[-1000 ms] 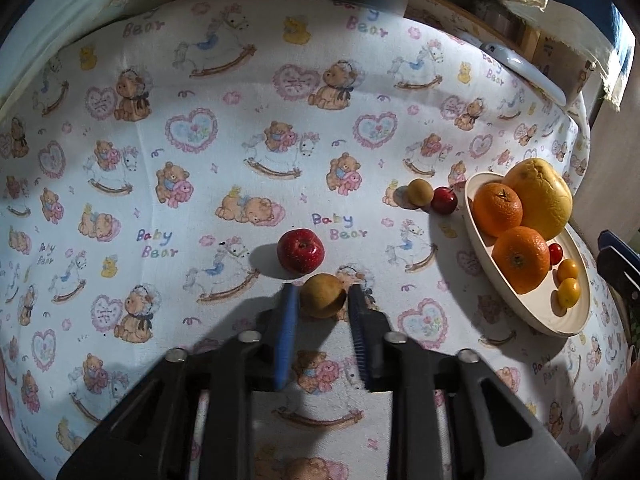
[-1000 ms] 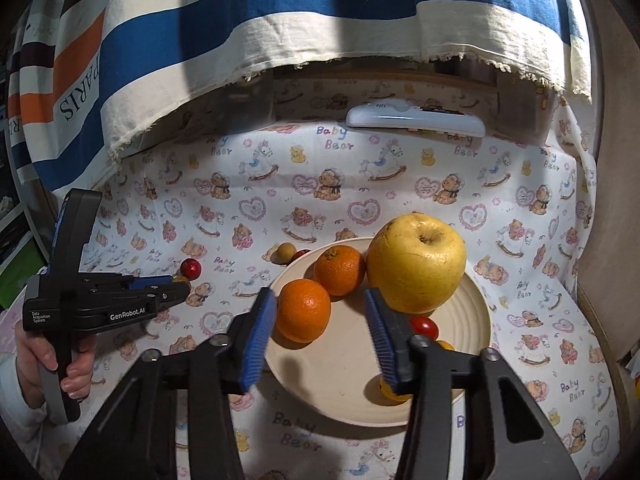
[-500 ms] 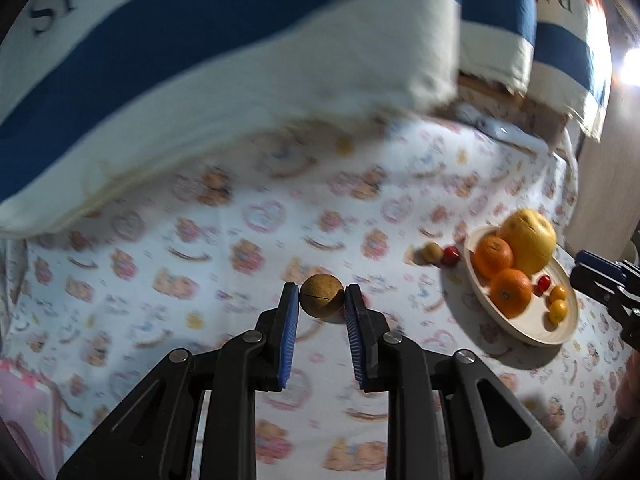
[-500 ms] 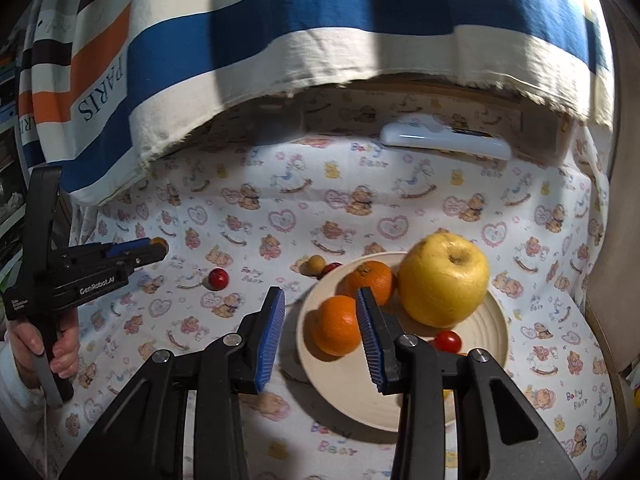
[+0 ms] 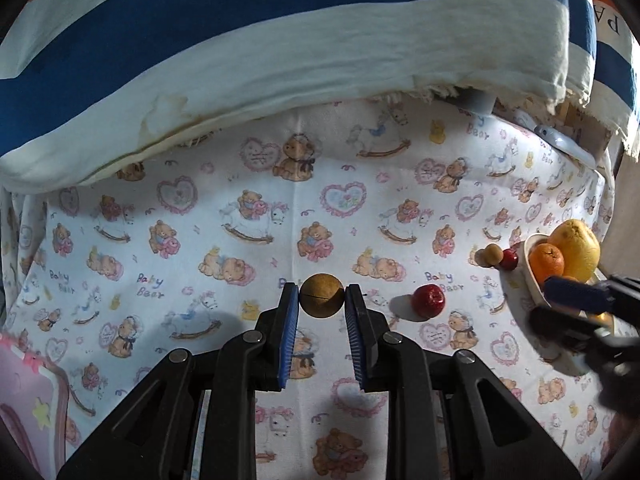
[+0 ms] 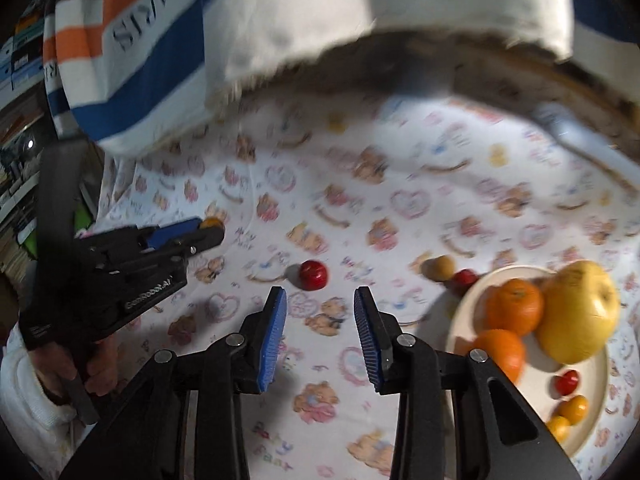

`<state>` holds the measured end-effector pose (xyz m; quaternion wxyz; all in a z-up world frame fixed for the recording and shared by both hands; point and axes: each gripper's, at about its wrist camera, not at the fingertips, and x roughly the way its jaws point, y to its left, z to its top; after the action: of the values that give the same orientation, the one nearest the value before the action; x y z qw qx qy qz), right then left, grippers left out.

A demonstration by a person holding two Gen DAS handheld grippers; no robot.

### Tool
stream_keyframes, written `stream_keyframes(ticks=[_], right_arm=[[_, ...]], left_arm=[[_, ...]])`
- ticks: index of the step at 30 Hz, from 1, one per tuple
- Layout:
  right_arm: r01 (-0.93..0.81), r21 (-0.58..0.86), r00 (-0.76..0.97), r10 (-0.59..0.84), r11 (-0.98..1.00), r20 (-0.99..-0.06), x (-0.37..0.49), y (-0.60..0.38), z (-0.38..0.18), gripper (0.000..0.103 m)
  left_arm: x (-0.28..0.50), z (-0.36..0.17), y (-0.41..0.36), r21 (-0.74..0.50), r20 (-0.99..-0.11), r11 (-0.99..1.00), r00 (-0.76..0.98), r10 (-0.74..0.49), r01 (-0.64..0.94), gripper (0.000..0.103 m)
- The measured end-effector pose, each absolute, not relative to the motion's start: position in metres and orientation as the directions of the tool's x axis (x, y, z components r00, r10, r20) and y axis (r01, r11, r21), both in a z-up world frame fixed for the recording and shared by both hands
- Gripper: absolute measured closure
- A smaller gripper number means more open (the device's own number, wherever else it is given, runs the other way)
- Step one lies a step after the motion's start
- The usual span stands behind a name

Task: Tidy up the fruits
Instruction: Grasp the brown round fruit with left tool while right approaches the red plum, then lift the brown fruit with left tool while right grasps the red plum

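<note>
While my left gripper (image 5: 322, 300) pinches the brown fruit (image 5: 322, 295) by its tips above the cloth (image 5: 360, 208) (right gripper (image 6: 320, 320) spread, empty), any jolt could roll it free before the plate (image 6: 592, 420).

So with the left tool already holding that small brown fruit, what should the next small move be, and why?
Probably carry the small brown fruit across to the plate. The left tool is shut on it, clear of the cloth, while the plate already holds the oranges and the big yellow fruit.
</note>
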<state>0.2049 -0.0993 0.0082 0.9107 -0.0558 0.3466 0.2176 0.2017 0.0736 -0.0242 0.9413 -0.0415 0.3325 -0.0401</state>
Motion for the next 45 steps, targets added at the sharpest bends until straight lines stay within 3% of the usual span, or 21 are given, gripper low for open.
stream_keyframes(ticks=[6, 19, 29, 38, 45], right_arm=[[-0.445, 0.041, 0.607, 0.336, 0.894, -0.72, 0.233, -0.08, -0.017, 0.068], [-0.459, -0.008, 0.599, 0.303, 0.888, -0.741, 0.261, -0.054, -0.031, 0.068], [-0.463, -0.014, 0.587, 0.295, 0.886, -0.754, 0.268, -0.048, -0.036, 0.075], [-0.434, 0.01, 0.647, 0.32, 0.901, -0.693, 0.235, -0.075, -0.011, 0.075], [-0.451, -0.011, 0.739, 0.367, 0.892, -0.565, 0.164, -0.106, 0.032, 0.075]], left_arm=[[0.205, -0.028, 0.084, -0.153, -0.639, 0.988, 0.76, -0.117, 0.023, 0.08], [0.207, -0.03, 0.093, -0.184, -0.649, 0.983, 0.751, -0.121, 0.0, 0.08], [0.206, -0.029, 0.089, -0.172, -0.643, 0.985, 0.757, -0.118, 0.007, 0.08], [0.197, -0.02, 0.08, -0.128, -0.603, 0.991, 0.789, -0.117, 0.05, 0.08], [0.175, 0.006, 0.063, -0.073, -0.564, 0.993, 0.817, -0.118, 0.093, 0.08]])
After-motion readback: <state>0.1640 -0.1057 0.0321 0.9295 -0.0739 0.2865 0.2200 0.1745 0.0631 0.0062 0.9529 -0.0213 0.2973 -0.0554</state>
